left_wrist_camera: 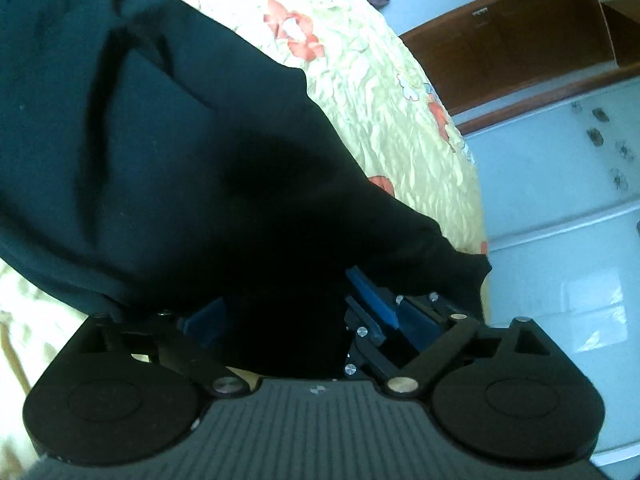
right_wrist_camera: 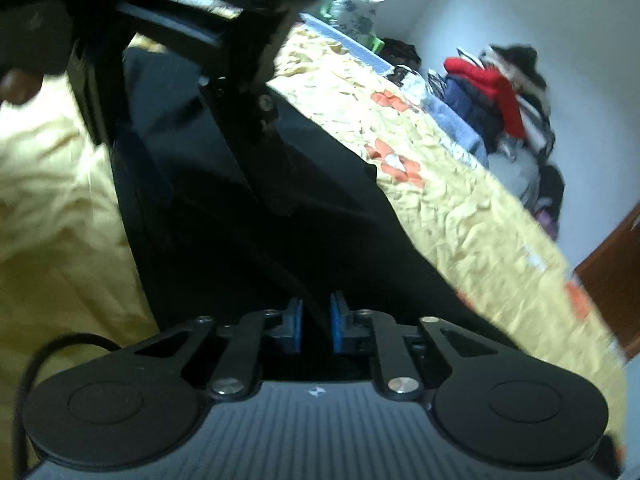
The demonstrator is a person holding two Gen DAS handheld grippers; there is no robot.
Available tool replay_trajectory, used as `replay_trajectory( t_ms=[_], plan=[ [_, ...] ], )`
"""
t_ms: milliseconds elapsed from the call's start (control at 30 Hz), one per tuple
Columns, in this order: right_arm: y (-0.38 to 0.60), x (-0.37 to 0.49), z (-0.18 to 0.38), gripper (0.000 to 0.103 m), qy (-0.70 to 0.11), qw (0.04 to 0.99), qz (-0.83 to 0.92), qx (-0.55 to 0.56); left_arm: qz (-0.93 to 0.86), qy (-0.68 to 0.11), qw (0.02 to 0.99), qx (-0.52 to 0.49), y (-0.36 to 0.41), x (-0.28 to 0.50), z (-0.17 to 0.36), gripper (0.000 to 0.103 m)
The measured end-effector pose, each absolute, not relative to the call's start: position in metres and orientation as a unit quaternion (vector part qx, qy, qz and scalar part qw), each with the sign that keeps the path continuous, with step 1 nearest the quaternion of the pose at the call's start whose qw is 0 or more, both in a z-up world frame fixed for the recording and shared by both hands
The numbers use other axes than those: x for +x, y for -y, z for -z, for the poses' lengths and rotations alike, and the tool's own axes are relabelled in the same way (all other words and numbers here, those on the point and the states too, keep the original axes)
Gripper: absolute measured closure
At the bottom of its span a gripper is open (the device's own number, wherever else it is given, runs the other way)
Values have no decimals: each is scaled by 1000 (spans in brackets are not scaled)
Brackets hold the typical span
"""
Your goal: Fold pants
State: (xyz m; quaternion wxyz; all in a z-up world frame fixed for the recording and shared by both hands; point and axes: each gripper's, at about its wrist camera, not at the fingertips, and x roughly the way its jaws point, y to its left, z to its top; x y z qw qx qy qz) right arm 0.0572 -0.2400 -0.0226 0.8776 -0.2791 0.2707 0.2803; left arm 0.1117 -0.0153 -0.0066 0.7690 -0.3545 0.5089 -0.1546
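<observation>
Black pants (left_wrist_camera: 168,152) lie on a bed with a yellow floral bedspread (left_wrist_camera: 380,120). One end of them is draped over my left gripper (left_wrist_camera: 292,312). Its jaws stand wide open, a blue pad (left_wrist_camera: 204,320) shows on the left, and cloth hangs loosely between and over them. In the right wrist view the pants (right_wrist_camera: 320,220) run away across the bedspread (right_wrist_camera: 460,208). My right gripper (right_wrist_camera: 317,320) is shut on a fold of the black cloth, which is pinched between its blue pads (right_wrist_camera: 338,320). The left gripper's black frame (right_wrist_camera: 208,28) looms at the upper left, above the pants.
The bed's edge runs along the right, with pale floor tiles (left_wrist_camera: 560,240) and a brown wooden door (left_wrist_camera: 520,52) beyond it. A pile of clothes (right_wrist_camera: 500,92) is heaped against the far wall. A black cable (right_wrist_camera: 24,380) loops by my right gripper.
</observation>
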Motion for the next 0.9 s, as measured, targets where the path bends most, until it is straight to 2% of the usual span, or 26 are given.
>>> replay_trajectory(
  t_ms=[200, 267, 333, 433, 533, 667, 800, 867, 900],
  plan=[
    [252, 43, 9, 94, -263, 893, -290, -219, 148, -520, 746, -389, 14, 117, 14, 11],
    [252, 33, 5, 95, -261, 891, -298, -220, 159, -513, 743, -398, 13, 116, 15, 25],
    [252, 24, 2, 95, -262, 888, -306, -222, 178, -515, 736, -402, 13, 114, 18, 69],
    [252, 13, 3, 95, -270, 881, -317, -223, 199, -517, 732, -397, 12, 107, 20, 88],
    [252, 3, 7, 95, -282, 875, -327, -219, 213, -515, 741, -374, 12, 97, 17, 96],
    [252, 0, 11, 95, -302, 866, -342, -207, 220, -522, 749, -345, 14, 87, 19, 97],
    [263, -2, 15, 93, -304, 873, -337, -179, 228, -547, 739, -321, 18, 91, 27, 87],
    [284, -9, 6, 93, -292, 887, -327, -145, 243, -552, 738, -302, 22, 90, 23, 73],
    [304, -13, 0, 93, -284, 900, -310, -115, 250, -550, 741, -293, 24, 88, 19, 60]
  ],
)
